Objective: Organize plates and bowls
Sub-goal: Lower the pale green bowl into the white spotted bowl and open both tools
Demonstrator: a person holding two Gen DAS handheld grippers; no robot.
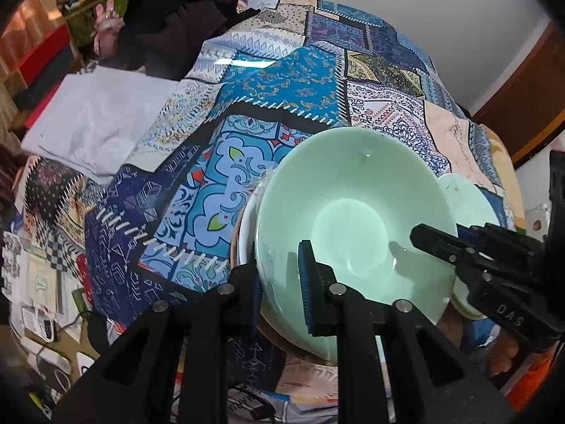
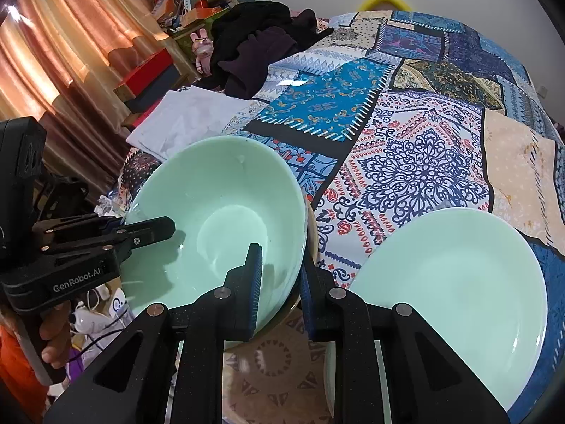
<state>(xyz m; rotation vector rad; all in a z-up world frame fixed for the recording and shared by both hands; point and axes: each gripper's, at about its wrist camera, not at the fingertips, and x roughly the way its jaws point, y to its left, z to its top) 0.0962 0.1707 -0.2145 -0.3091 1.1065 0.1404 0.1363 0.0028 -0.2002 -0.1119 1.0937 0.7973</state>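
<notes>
- The green bowl is pinched at opposite rims by the left gripper and right gripper, over the patchwork cloth
- A slip may be caused by uneven pulls; the green plate nearby could be struck

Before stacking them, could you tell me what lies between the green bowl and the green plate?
Only patterned cloth shows between the bowl and plate, in the right wrist view.

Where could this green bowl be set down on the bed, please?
Bare quilt lies beyond the bowl and plate, short of the dark clothes and white folded cloth. The near edge is crowded: both claws grip the bowl beside the plate.
</notes>
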